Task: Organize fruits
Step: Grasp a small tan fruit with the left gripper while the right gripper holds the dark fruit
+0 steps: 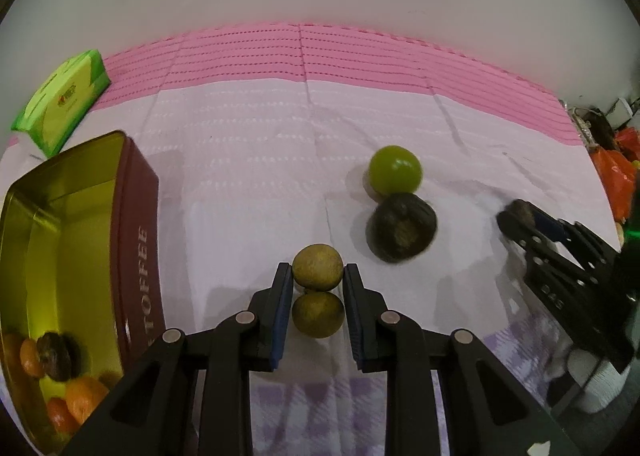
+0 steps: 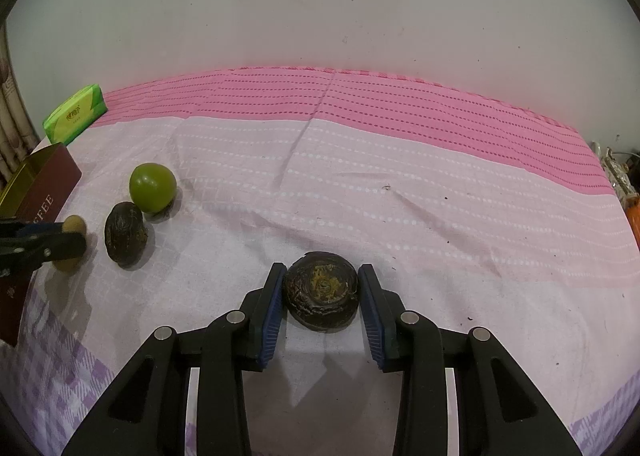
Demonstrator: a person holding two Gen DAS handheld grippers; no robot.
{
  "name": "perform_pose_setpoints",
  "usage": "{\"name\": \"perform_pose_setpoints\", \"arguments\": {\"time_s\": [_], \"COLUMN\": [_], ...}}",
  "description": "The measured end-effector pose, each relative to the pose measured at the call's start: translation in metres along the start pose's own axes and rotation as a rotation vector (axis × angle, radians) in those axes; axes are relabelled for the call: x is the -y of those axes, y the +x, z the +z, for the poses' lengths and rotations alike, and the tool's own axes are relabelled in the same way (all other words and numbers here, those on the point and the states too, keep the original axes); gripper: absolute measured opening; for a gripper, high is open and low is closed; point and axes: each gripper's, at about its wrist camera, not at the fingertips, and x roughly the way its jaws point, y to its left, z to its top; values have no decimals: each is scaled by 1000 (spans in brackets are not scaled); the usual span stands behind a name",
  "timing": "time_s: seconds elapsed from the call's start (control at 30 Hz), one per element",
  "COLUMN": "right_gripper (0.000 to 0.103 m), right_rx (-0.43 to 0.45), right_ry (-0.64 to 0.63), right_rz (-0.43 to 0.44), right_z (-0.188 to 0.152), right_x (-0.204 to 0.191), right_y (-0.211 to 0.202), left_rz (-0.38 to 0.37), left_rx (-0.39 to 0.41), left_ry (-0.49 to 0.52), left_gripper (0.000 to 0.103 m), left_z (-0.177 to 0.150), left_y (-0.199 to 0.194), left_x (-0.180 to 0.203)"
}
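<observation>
Left tool [image 1: 317,276]: clamped on a small yellow-green round fruit [image 1: 318,267], pads pressing its two sides; a second, matching fruit [image 1: 318,314] sits just below it between the fingers, whether it is touching the first cannot be told.
Right tool [image 2: 321,280]: closed on a dark wrinkled fruit [image 2: 321,290], one blue pad on each side — the fruit looks to rest on the cloth.
Why held so: each tool grips a round fruit across its widest part, likely so it won't roll or slip on the way to the tin.
Toffee tin [image 1: 136,216]: open, maroon outside, gold inside, at the left; it already holds orange fruits [image 1: 86,396] and one dark fruit [image 1: 56,356] — probably the collecting place.
Fruits not yet gathered: a bright green round fruit [image 1: 395,170] and another dark wrinkled fruit [image 1: 402,232], touching each other, lying between the two tools.
Surface: a bench under a pale pink woven cloth [image 2: 400,196] with a deeper pink band at the back and lilac check at the front, lightly creased.
Room: a plain whitish wall [image 2: 320,8] behind; a green tissue pack [image 1: 60,100] at far left.
</observation>
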Motion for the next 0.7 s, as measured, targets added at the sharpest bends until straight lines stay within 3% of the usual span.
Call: {"name": "perform_pose_setpoints", "arguments": {"time_s": [0.33,0.7], "right_gripper": [38,38], "right_rx": [0,0], "right_ry": [0,-5], "right_rz": [-1,-7], "right_z": [-1,-3], "right_x": [0,0], "right_y": [-1,0], "left_rz": [2,107], "left_rx": [77,122], "left_ry": [-42,-141], "left_gripper": [22,22], "left_z": [-13,-10], "left_y": [-54,-71], "left_x": [-14,-80]}}
